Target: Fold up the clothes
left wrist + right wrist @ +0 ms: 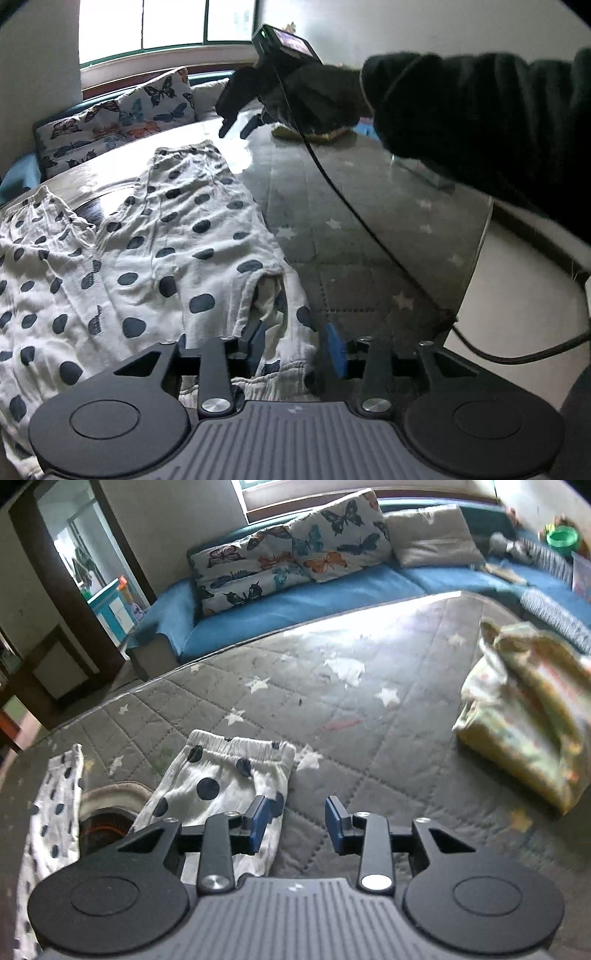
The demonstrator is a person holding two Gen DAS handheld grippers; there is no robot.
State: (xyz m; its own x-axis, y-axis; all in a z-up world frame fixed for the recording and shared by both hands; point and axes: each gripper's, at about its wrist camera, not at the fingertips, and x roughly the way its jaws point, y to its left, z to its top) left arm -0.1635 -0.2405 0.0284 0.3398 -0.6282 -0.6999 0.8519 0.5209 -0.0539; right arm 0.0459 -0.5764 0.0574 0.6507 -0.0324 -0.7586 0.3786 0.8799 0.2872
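Note:
White trousers with dark dots (155, 251) lie spread on a grey quilted mat with stars (351, 229). My left gripper (291, 347) is open, its fingers straddling the waistband end of the trousers. My right gripper (236, 127) hangs open above the far end of the mat, held by a black-gloved hand. In the right wrist view the right gripper (295, 823) is open and empty just above the cuff of one trouser leg (221, 775); the other leg (51, 805) lies at the left.
A folded yellow patterned garment (528, 716) lies on the mat at the right. A blue sofa (332, 590) with butterfly cushions (288, 557) stands behind the table. A round hole (107, 823) shows between the trouser legs. A black cable (332, 177) crosses the mat.

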